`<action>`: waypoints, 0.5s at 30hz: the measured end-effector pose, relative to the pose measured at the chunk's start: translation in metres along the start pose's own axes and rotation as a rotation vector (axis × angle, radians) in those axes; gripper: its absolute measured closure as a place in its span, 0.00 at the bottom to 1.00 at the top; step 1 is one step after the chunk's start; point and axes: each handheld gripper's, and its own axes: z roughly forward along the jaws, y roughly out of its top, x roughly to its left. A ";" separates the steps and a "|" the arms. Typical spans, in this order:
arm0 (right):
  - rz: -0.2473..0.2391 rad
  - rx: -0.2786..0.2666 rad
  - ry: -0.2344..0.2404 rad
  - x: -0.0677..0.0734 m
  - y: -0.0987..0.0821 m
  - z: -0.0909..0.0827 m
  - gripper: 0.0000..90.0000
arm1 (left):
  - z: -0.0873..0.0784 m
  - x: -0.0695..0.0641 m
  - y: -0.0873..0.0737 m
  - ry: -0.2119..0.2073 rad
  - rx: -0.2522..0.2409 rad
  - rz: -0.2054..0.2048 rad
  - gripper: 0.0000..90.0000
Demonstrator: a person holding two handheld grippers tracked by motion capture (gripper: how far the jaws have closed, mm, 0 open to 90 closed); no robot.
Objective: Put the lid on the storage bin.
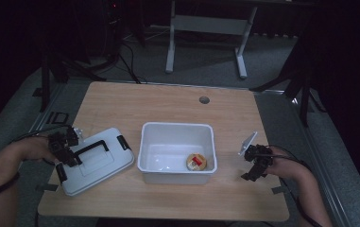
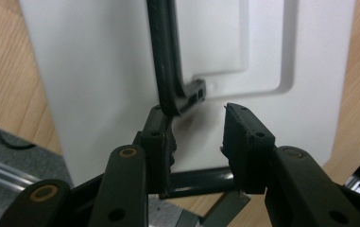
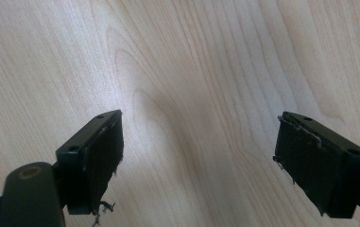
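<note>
A white box lid [image 1: 103, 163] with a black carry handle [image 1: 91, 147] lies flat on the wooden table [image 1: 168, 101], left of an open white bin [image 1: 177, 126]. My left gripper [image 1: 66, 156] hovers over the lid's left part. In the left gripper view its jaws [image 2: 196, 113] stand partly apart over the lid [image 2: 97, 71]. The handle [image 2: 166, 61] ends beside the left pad, and nothing is pinched between them. A small round tin with a red label [image 1: 196, 162] rests in the bin. Right of the bin, my right gripper [image 1: 252, 174] is open wide above bare wood [image 3: 192, 56].
Black latches [image 1: 123, 142] sit at the lid's ends. A round cable hole [image 1: 204, 100] is in the table near its far edge. Beyond the table stand a white desk frame [image 1: 206, 28] and dark stands on a grey floor.
</note>
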 end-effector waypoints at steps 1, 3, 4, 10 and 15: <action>0.000 0.002 -0.001 0.000 0.000 0.000 0.18 | 0.000 0.001 0.003 -0.005 0.002 -0.006 0.68; -0.001 0.001 0.001 0.001 0.001 0.001 0.18 | 0.001 0.001 0.005 0.002 0.017 -0.004 0.68; -0.004 -0.001 0.002 0.001 0.001 0.001 0.18 | 0.001 0.002 0.007 -0.003 0.028 -0.008 0.69; -0.003 -0.007 0.005 0.000 0.001 0.001 0.18 | 0.004 0.002 0.013 0.004 0.062 -0.014 0.73; -0.009 -0.010 0.009 0.001 0.000 0.005 0.18 | 0.010 0.002 0.017 0.005 0.079 -0.023 0.76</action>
